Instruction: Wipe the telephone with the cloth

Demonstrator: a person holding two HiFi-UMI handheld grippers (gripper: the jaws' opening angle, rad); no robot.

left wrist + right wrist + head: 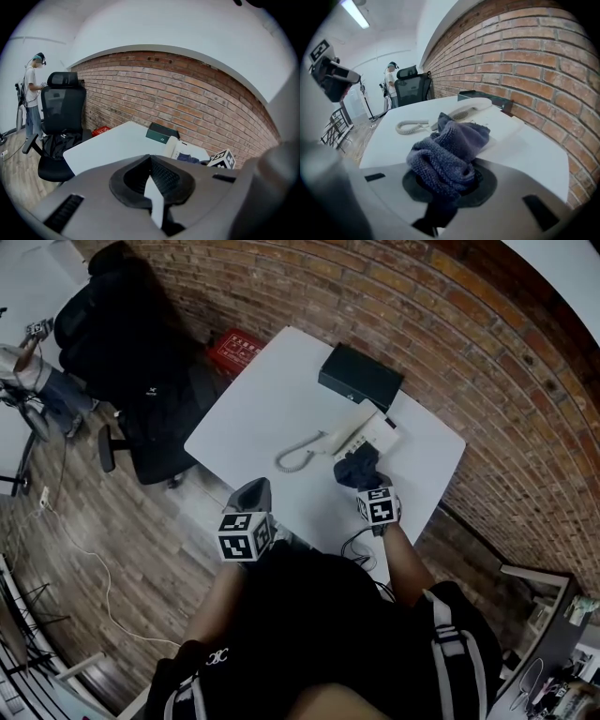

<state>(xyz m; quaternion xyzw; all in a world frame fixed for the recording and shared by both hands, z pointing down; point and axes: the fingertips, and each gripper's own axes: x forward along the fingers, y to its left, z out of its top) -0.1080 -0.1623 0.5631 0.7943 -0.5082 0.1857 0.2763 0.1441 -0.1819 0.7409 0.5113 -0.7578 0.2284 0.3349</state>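
Observation:
A cream telephone (364, 432) with its handset and coiled cord (298, 457) lies on the white table (272, 404), near the brick wall. My right gripper (367, 484) is shut on a bunched dark blue cloth (356, 468), which rests at the near edge of the telephone. In the right gripper view the cloth (449, 150) bulges out of the gripper (447, 183), with the handset (464, 110) just beyond it. My left gripper (253, 491) hangs at the table's near edge, away from the phone. Its jaws (152, 183) look shut with nothing between them.
A black box (361, 376) stands behind the telephone. A black office chair (131, 343) and a red case (234, 348) sit left of the table. A person (33, 93) stands far off at the left. The brick wall (487, 381) runs along the table's far side.

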